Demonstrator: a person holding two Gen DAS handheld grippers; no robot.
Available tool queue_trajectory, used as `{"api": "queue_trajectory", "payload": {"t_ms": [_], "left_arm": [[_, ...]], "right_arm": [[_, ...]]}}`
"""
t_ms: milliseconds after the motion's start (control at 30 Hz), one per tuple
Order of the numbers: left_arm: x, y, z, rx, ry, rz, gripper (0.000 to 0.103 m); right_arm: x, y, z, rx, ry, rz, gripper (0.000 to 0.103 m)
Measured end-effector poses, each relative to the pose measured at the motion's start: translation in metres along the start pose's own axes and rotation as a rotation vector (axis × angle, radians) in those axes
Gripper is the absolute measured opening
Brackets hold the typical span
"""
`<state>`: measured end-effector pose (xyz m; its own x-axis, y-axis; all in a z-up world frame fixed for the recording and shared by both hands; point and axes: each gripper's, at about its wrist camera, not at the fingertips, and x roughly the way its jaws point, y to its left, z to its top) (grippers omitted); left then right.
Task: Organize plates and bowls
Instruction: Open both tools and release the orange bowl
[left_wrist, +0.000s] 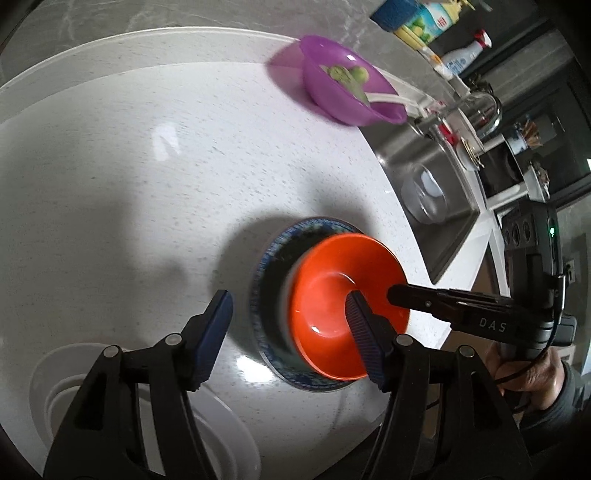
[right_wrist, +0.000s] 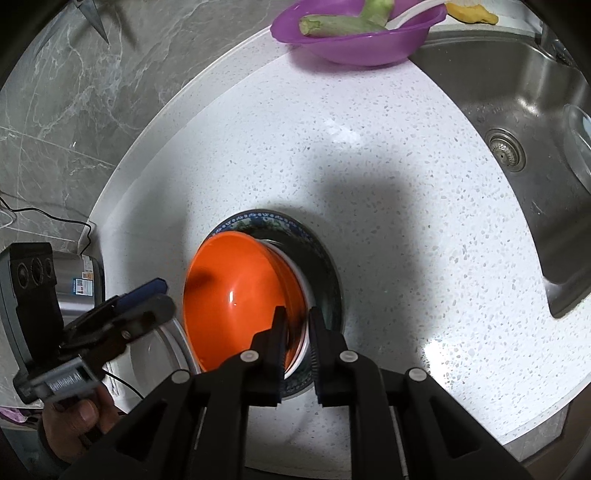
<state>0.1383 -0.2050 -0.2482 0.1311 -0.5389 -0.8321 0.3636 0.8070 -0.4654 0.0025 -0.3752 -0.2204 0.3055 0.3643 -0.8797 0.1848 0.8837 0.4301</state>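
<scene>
At far left in the left wrist view we see a white plate stack (left_wrist: 147, 417) at the near counter edge. Next comes our left gripper (left_wrist: 288, 325), its jaws spread and holding nothing; one blue pad (left_wrist: 212, 332) hangs over the bare white speckled counter (left_wrist: 147, 203), the other over the orange bowl (left_wrist: 332, 295).

The orange bowl sits tilted in the blue-patterned plate (left_wrist: 273, 243), which lies flat on the counter near its front edge. A white layer shows beneath the bowl in the right wrist view; we cannot tell what it is.

Our right gripper (right_wrist: 297, 328) pinches the near rim of the orange bowl, with one finger inside and one outside, the jaws almost pressed together.

Further right and back, the purple bowl (left_wrist: 347, 81) holds green vegetable pieces and stands just beside the steel sink (left_wrist: 436, 177).
</scene>
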Motion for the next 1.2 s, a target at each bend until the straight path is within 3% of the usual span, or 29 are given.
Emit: {"api": "queue_trajectory", "payload": {"t_ms": [133, 200, 400, 500, 600, 733, 933, 1200], "left_arm": [[-0.008, 0.011, 0.001, -0.015, -0.011, -0.008, 0.069], [-0.010, 0.016, 0.000, -0.022, -0.015, -0.011, 0.069], [-0.016, 0.035, -0.003, -0.030, -0.023, -0.019, 0.069], [-0.022, 0.043, -0.003, -0.003, -0.022, -0.013, 0.069], [-0.020, 0.050, 0.000, 0.048, 0.015, -0.010, 0.069], [-0.009, 0.053, 0.003, 0.085, 0.093, -0.108, 0.069], [0.015, 0.057, 0.002, 0.114, 0.165, -0.063, 0.069], [0.039, 0.053, -0.003, 0.149, 0.207, -0.030, 0.069]], "right_arm": [[0.001, -0.001, -0.002, 0.005, -0.003, -0.015, 0.020], [0.001, 0.000, -0.003, -0.004, -0.001, -0.014, 0.036], [-0.016, 0.008, -0.004, -0.062, -0.048, -0.020, 0.064], [-0.036, 0.002, 0.001, -0.077, -0.121, -0.016, 0.065], [-0.049, -0.018, 0.009, -0.087, -0.174, -0.071, 0.061], [-0.042, -0.045, 0.011, -0.052, -0.120, -0.019, 0.053], [-0.024, -0.051, 0.002, -0.027, -0.082, 0.061, 0.051], [-0.001, -0.044, 0.000, -0.058, -0.029, 0.066, 0.044]]}}
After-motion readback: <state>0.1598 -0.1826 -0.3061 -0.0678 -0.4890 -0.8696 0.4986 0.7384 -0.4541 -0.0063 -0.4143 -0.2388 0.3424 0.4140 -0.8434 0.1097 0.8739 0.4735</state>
